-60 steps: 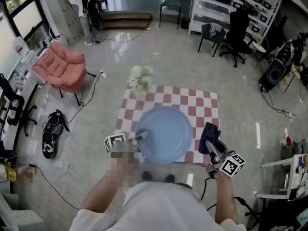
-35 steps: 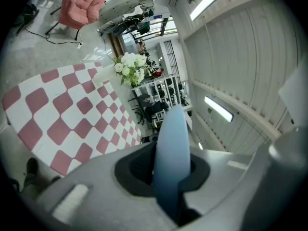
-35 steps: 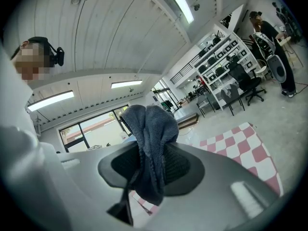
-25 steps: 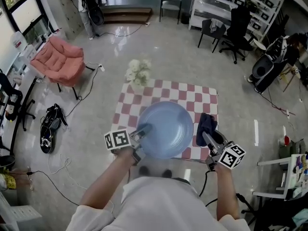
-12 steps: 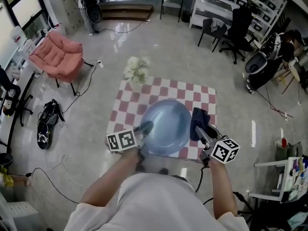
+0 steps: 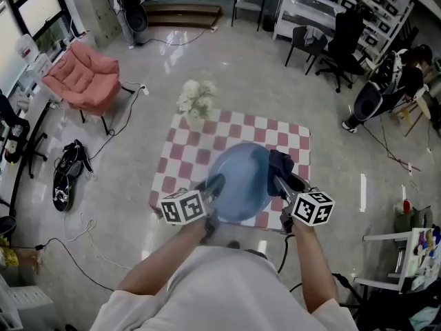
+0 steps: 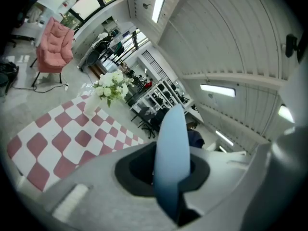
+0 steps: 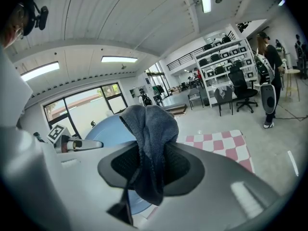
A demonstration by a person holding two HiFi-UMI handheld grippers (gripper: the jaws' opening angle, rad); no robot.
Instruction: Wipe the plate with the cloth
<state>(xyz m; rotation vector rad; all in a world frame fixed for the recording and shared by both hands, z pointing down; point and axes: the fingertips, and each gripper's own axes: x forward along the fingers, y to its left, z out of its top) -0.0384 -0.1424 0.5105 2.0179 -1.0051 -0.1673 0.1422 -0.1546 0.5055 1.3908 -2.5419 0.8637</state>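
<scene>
The red-and-white checked tabletop (image 6: 196,156) lies below the plate, which covers its near middle. The pale blue plate (image 6: 240,176) is broad and shallow, and it looks tilted up off the checks rather than lying flat. A bunch of white flowers (image 6: 195,102) stands well beyond the plate's far rim, clear of the work. The left gripper (image 6: 211,185) is clamped on the plate's near-left rim; its own view shows the rim edge-on, pinched between closed jaws. The right gripper (image 6: 279,180) sits at the plate's right edge, jaws closed on the dark blue-grey cloth (image 6: 279,163), whose bunched top rises above them and seems to touch or nearly touch the plate's right side. The plate is probably rigid, smooth and fairly light for its width, so a one-sided rim pinch may let it pivot or slip under pressure; wiping strokes are best kept light and directed toward the held rim. The cloth is soft and limp, so only the wad close to the jaws will press firmly.
</scene>
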